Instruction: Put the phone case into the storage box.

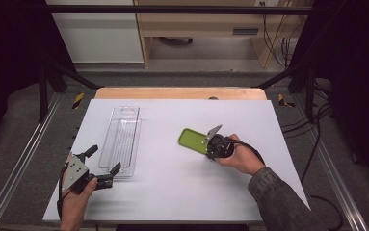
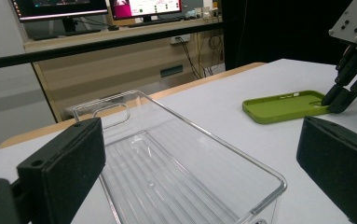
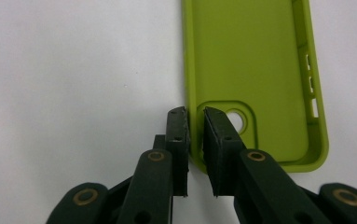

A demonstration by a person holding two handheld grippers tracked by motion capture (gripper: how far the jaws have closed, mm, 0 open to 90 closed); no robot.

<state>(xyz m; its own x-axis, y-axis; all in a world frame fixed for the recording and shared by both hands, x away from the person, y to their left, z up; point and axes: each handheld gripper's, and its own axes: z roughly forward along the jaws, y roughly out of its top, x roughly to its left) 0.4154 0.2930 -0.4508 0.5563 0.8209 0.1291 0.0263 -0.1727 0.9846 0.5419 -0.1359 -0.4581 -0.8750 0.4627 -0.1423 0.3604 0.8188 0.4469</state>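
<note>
A green phone case lies open side up on the white mat, right of the middle. My right gripper comes at its near corner by the camera hole. In the right gripper view the case has its side wall pinched between the two jaws: one pad is outside the wall and one inside, and the gripper is shut on it. A clear plastic tray lies lengthwise at the left. My left gripper stands open at the tray's near end, jaws wide apart with nothing between the pads.
The white mat covers the table, with a wooden edge at the far side. Black frame bars and metal rails run along both sides. From the left gripper, the tray, the case and the right gripper are visible.
</note>
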